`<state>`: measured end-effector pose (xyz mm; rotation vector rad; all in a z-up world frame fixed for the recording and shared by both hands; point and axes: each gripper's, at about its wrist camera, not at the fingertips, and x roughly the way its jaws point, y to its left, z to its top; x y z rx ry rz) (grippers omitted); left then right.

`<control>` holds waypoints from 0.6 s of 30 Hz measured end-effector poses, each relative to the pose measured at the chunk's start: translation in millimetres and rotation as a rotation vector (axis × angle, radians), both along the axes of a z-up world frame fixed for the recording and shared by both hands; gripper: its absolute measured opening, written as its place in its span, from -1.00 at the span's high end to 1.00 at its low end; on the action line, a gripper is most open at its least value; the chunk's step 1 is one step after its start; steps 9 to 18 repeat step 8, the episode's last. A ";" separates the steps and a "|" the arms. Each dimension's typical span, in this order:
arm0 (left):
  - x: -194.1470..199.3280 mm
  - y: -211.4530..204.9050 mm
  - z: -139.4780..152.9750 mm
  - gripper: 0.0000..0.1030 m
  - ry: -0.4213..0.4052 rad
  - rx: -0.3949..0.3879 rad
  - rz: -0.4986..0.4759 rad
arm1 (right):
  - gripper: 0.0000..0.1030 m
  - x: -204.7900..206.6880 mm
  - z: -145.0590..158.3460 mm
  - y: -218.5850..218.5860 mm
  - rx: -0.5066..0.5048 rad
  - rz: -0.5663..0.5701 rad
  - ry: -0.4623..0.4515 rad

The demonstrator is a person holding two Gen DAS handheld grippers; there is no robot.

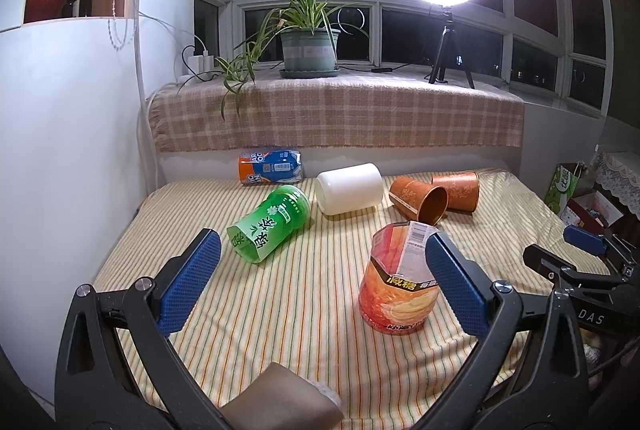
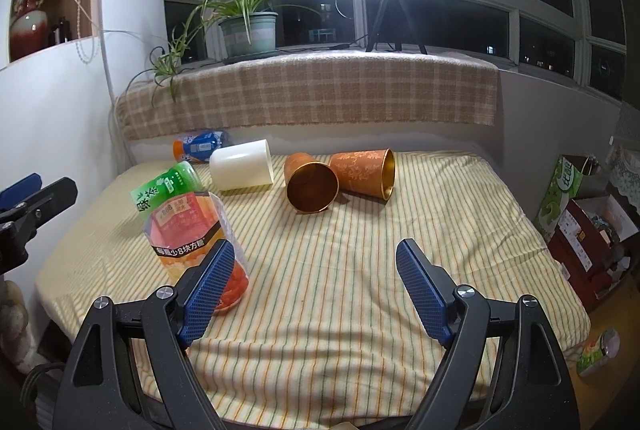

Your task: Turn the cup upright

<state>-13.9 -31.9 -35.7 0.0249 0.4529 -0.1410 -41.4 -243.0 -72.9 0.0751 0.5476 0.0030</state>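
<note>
While both tongs hang spread wide and empty above the striped bed [image 2: 360,270], the red cup [image 1: 396,282] stands upright just beside the left tongs' [image 1: 324,278] right pad and left of the right tongs [image 2: 316,282]; farther back, the green cup [image 1: 270,224], white cup [image 1: 348,187] and two orange cups [image 2: 312,181] lie sideways.

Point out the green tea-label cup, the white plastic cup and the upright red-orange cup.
Green tea-label plastic cup [image 1: 269,226]: left wrist view, label on its side.
White plastic cup [image 1: 349,189]: left wrist view, middle of its side wall.
Upright red-orange printed cup [image 1: 394,290]: left wrist view, front wall.
</note>
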 end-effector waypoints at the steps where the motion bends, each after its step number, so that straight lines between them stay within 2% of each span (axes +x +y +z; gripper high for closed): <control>1: 0.8 0.4 -0.3 -1.00 0.000 0.000 0.001 | -0.61 0.8 -0.7 0.5 0.000 0.001 0.002; 18: 3.2 1.8 -1.7 -1.00 -0.002 -0.001 0.006 | -0.61 3.5 -2.5 3.5 -0.002 0.007 0.007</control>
